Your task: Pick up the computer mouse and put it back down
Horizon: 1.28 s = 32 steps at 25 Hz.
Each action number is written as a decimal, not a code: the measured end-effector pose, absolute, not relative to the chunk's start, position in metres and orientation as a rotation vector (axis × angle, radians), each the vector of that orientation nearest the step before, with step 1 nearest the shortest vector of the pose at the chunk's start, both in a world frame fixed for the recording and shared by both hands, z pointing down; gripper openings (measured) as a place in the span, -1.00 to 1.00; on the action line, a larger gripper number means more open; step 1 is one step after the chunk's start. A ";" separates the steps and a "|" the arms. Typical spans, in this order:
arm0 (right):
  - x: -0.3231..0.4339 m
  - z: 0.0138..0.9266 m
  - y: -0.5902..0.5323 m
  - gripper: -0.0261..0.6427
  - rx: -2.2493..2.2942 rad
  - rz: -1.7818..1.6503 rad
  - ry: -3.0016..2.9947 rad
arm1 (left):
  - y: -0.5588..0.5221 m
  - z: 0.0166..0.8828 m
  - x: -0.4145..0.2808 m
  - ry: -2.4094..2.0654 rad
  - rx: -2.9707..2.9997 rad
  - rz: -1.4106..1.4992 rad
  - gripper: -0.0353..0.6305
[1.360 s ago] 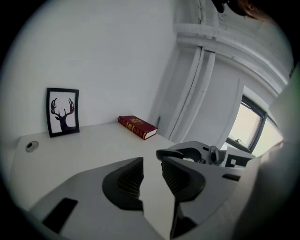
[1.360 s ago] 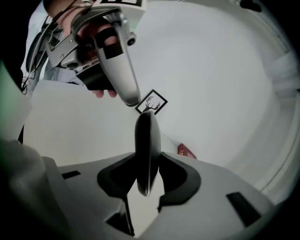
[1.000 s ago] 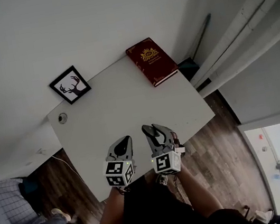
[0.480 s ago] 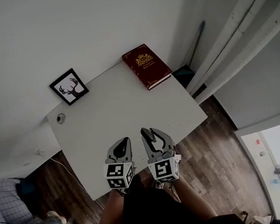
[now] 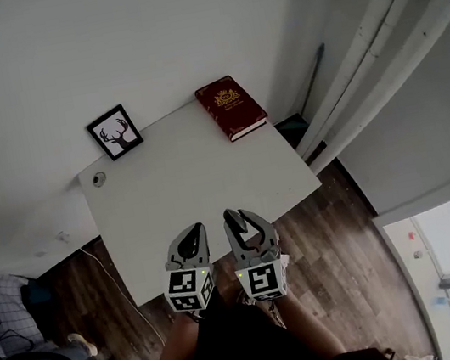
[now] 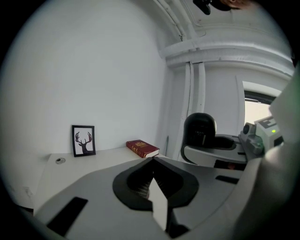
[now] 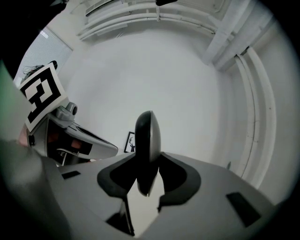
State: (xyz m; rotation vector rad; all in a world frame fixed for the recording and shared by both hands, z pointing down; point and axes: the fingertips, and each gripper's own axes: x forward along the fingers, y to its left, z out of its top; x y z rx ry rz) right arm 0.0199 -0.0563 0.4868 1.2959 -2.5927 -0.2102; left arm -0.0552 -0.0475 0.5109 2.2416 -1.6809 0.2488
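Right gripper view: the right gripper (image 7: 147,177) is grasping the computer mouse (image 7: 147,140), with one jaw pressing on each of its flanks. The mouse is standing on edge between the jaws, its dark half facing left and its silvery half facing right, and its upper end is rising clear above the jaw tips. A marker cube (image 7: 41,95) of the other gripper is showing at the left.

Left gripper view: the left gripper (image 6: 152,161) is clenched, its jaws meeting with nothing between them. Just to its right, the black mouse is sitting upright in the right gripper's jaws, off the white table (image 6: 93,164). Far across the table, a framed antler picture (image 6: 84,140) is leaning at the wall, a red book (image 6: 142,148) is lying to its right, and a small round fitting (image 6: 59,160) is sitting near the left corner.

Head view: both grippers are hovering side by side at the table's near edge, with the person's forearms (image 5: 309,337) reaching in from below. The mouse is showing only as a dark shape inside the right gripper's jaws, well apart from the book and the picture at the far side. Wooden floor (image 5: 346,231) is showing around the table
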 end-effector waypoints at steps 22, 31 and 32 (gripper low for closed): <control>-0.016 0.422 0.072 -0.50 1.472 -0.158 -2.609 | 0.069 0.437 -0.097 -1.745 2.424 0.197 -0.89; 0.004 0.400 0.113 -0.50 1.567 -0.184 -2.602 | 0.107 0.434 -0.080 -1.659 2.469 0.127 -0.89; 0.008 0.398 0.117 -0.50 1.565 -0.184 -2.609 | 0.111 0.431 -0.075 -1.659 2.472 0.126 -0.89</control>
